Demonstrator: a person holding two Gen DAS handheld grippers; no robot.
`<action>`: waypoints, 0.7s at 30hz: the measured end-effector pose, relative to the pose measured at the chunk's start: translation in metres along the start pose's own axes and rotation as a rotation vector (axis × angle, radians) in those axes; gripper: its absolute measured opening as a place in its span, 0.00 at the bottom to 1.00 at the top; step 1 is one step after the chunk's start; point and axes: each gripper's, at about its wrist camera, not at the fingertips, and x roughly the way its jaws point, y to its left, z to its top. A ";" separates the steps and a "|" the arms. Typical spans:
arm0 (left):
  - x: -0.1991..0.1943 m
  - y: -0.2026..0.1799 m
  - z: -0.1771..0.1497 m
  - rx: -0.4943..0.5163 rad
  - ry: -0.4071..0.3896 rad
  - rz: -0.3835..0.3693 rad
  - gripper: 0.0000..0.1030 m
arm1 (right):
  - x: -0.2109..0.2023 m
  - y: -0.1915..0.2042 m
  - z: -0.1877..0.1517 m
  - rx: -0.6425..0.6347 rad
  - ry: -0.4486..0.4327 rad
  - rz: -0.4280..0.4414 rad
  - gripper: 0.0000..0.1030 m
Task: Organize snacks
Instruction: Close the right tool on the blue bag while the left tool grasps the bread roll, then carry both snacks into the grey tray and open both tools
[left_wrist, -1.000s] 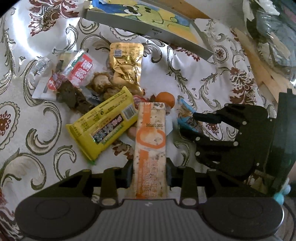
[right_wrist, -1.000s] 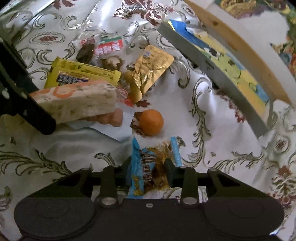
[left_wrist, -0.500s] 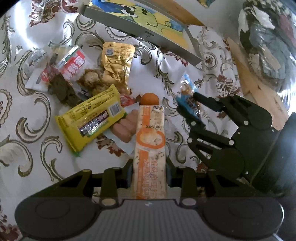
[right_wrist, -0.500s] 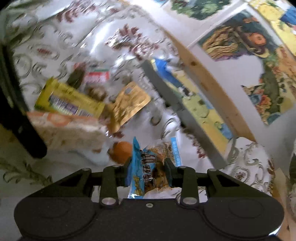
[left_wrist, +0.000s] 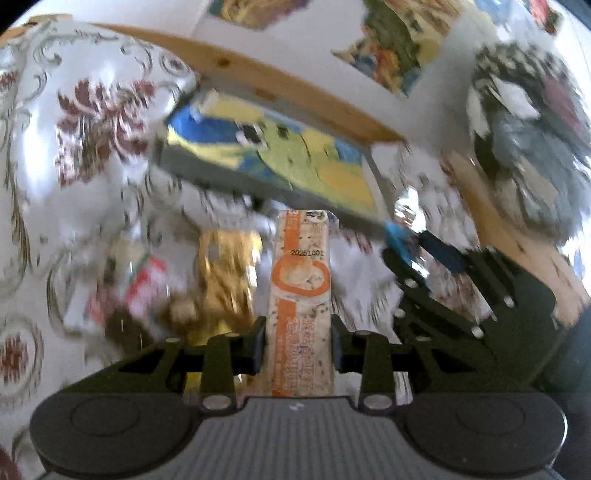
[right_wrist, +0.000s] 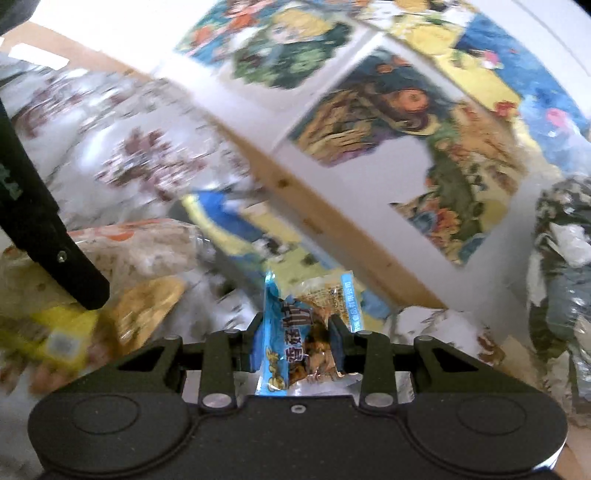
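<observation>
My left gripper (left_wrist: 298, 341) is shut on a long orange-and-white speckled snack bar (left_wrist: 300, 291), held up off the table and pointing at a grey box with a cartoon lid (left_wrist: 273, 162). My right gripper (right_wrist: 297, 341) is shut on a small blue snack packet (right_wrist: 295, 332), also lifted. The right gripper shows in the left wrist view at the right (left_wrist: 406, 258), beside the bar. In the right wrist view the bar (right_wrist: 147, 247) and a black finger of the left gripper (right_wrist: 62, 258) sit at the left. The other snacks lie blurred below: a gold pouch (left_wrist: 225, 269) and a red-and-white packet (left_wrist: 147, 280).
A white cloth with dark red and gold scrolls (left_wrist: 92, 122) covers the table. A wooden strip (left_wrist: 258, 77) runs behind the box, under a white wall with cartoon posters (right_wrist: 388, 122). A dark patterned bundle (left_wrist: 528, 147) sits at the right. A yellow packet (right_wrist: 48, 332) lies low at the left.
Both grippers have risen and tilted up from the snack pile toward the cartoon box and the wall, each still carrying its snack. The view is blurred by the motion.
</observation>
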 end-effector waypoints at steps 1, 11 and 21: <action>0.005 -0.001 0.008 -0.004 -0.018 0.012 0.36 | 0.008 -0.006 0.002 0.033 -0.007 -0.012 0.35; 0.076 -0.019 0.099 -0.006 -0.151 0.098 0.36 | 0.098 -0.048 0.006 0.259 -0.014 -0.088 0.35; 0.159 -0.030 0.142 -0.011 -0.127 0.152 0.36 | 0.156 -0.063 -0.008 0.332 0.054 -0.063 0.35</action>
